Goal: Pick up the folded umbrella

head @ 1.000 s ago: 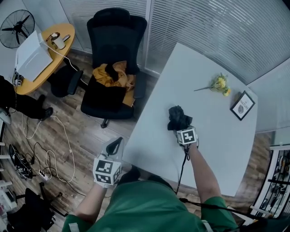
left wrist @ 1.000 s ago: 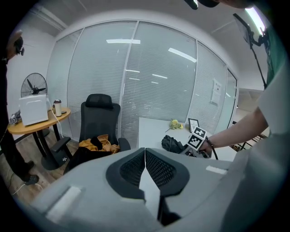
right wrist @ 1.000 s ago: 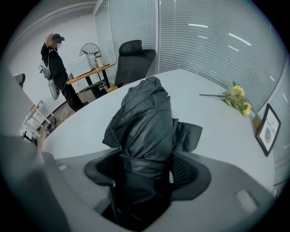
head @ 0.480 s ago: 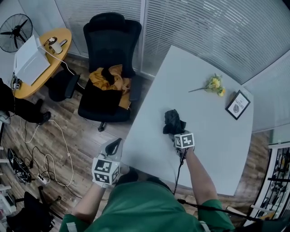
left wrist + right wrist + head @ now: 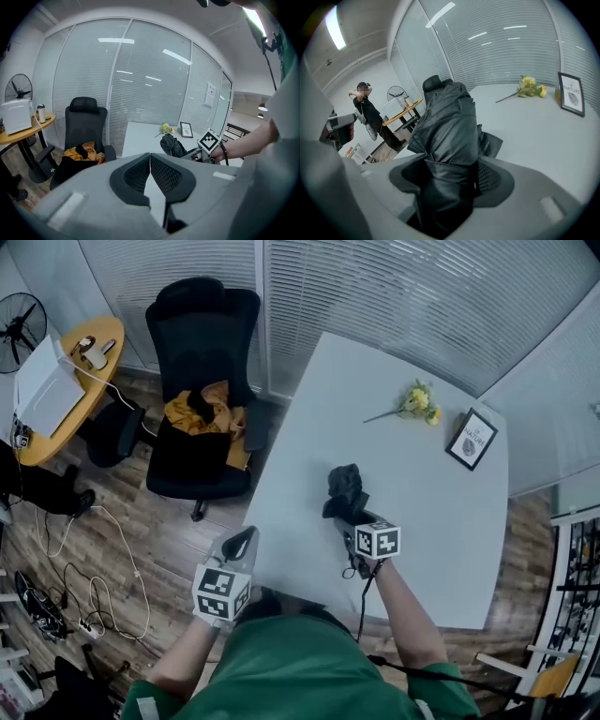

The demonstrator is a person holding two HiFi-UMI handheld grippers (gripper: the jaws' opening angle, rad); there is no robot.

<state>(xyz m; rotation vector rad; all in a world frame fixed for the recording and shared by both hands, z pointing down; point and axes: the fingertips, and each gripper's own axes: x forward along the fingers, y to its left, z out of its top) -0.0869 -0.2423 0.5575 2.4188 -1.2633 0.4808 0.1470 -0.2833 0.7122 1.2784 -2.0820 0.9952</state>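
1. The folded umbrella [image 5: 445, 136]: its lower end drops out of sight at 6 o'clock, between the right gripper's [image 5: 450, 176] jaws, which have just been closing on it.
2. The fan [image 5: 19, 329], at 10 o'clock in the head view, is cut by the edge.
3. The items on the round table [image 5: 112, 332] are too small to tell.

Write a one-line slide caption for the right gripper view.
Right tongs, jaws just closing further, grip the black folded umbrella over the white table, yellow flowers and a framed picture behind.

Yellow flowers [image 5: 419, 401] near framed picture [image 5: 472, 439]
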